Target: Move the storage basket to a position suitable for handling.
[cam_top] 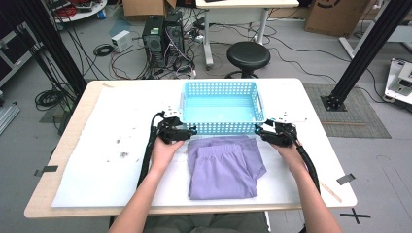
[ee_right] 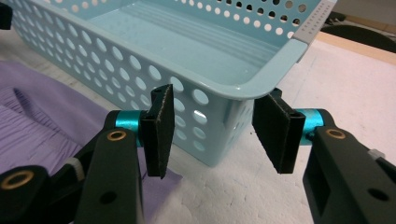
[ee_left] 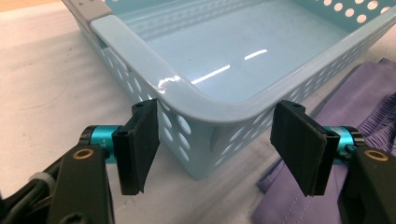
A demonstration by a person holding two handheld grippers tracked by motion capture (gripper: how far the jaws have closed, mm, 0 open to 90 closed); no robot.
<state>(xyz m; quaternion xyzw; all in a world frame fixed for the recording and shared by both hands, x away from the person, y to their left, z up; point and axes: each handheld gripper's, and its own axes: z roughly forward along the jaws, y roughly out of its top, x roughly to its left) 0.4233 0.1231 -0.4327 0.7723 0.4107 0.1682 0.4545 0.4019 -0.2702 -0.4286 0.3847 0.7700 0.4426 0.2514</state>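
Basket (cam_top: 222, 108) is sitting empty at the counter's (cam_top: 97, 160) far middle, just behind folded purple shorts (cam_top: 224, 166). Left tongs (ee_left: 215, 142) are standing wide around its near left corner, not gripping. Right tongs (ee_right: 215, 133) are straddling the near right corner, pads apart from the wall.

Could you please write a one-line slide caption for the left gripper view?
Left gripper open, its jaws straddling a near corner of the empty blue basket, with folded purple shorts beside it.

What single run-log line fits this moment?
left gripper: open at light blue perforated plastic basket corner | right gripper: open at other corner | folded purple cloth shorts: untouched
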